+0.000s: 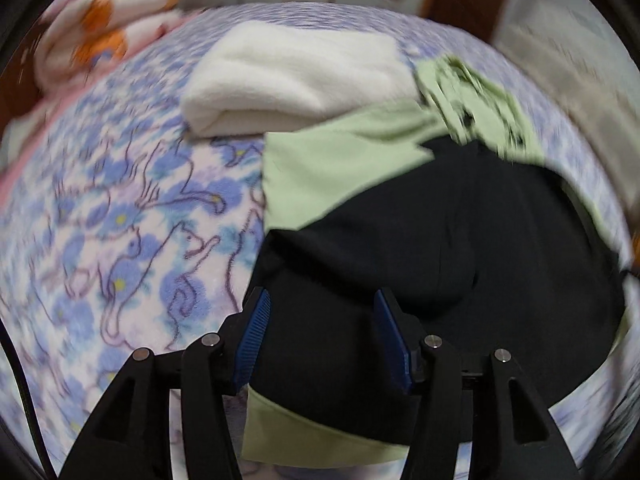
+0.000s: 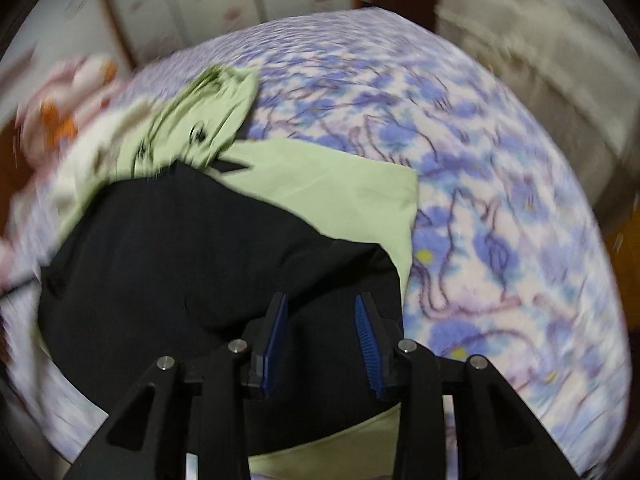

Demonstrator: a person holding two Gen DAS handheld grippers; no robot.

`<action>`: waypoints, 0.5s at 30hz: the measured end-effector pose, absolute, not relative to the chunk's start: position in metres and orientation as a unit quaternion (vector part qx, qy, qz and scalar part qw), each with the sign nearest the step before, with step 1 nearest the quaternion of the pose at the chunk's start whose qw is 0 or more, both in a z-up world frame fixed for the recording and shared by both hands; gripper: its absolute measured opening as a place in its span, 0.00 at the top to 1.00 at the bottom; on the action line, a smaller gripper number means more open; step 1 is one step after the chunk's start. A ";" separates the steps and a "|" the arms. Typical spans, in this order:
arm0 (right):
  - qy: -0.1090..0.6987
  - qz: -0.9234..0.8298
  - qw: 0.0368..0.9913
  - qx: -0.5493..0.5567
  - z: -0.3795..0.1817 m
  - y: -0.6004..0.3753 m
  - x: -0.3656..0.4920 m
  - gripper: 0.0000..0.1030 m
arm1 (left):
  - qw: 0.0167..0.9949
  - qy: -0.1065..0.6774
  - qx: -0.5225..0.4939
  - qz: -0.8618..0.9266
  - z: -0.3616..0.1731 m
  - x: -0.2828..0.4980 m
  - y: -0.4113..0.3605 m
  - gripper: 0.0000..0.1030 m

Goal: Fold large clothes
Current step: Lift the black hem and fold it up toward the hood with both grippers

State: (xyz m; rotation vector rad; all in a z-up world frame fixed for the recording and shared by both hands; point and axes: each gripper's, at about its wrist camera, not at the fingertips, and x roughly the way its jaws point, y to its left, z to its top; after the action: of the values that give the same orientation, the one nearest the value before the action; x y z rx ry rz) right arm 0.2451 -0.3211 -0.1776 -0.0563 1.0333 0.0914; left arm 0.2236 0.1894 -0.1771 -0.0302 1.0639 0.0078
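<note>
No legible txt, labels, nos. or signs anywhere; both views too blurred.

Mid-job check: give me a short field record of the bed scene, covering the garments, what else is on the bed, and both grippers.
surface: bed with blue floral fleece blanket
top garment: black cloth garment, spread over the green one
under garment: light green cloth garment, showing at the far and near edges
other items: folded white fleece towel beyond the garments; pink and orange blanket at the far corner
left gripper: open, over the black garment's near edge, nothing between the pads
right gripper: open, over the black garment, holding nothing
image quality: motion-blurred
</note>
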 end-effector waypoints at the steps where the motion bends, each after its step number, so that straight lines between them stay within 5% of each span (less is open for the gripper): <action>1: 0.489 0.047 0.869 -0.053 -0.179 -0.314 0.241 0.66 | 0.862 0.507 0.016 0.003 -0.181 0.221 0.183 0.49; 8: 0.438 0.056 0.874 -0.202 -0.180 -0.277 0.212 0.66 | 0.870 0.467 0.156 0.022 -0.189 0.211 0.156 0.48; 11: 0.417 0.059 0.869 -0.260 -0.188 -0.262 0.205 0.65 | 0.872 0.431 0.229 0.040 -0.191 0.209 0.140 0.36; 15: 0.396 0.051 0.864 -0.307 -0.198 -0.247 0.206 0.65 | 0.869 0.396 0.294 0.051 -0.194 0.213 0.123 0.34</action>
State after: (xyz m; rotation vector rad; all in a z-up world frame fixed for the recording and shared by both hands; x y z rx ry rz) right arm 0.2057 -0.2475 -0.1982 -0.6435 0.8296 0.1059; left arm 0.2130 0.1234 -0.1945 0.6143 0.8279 0.1066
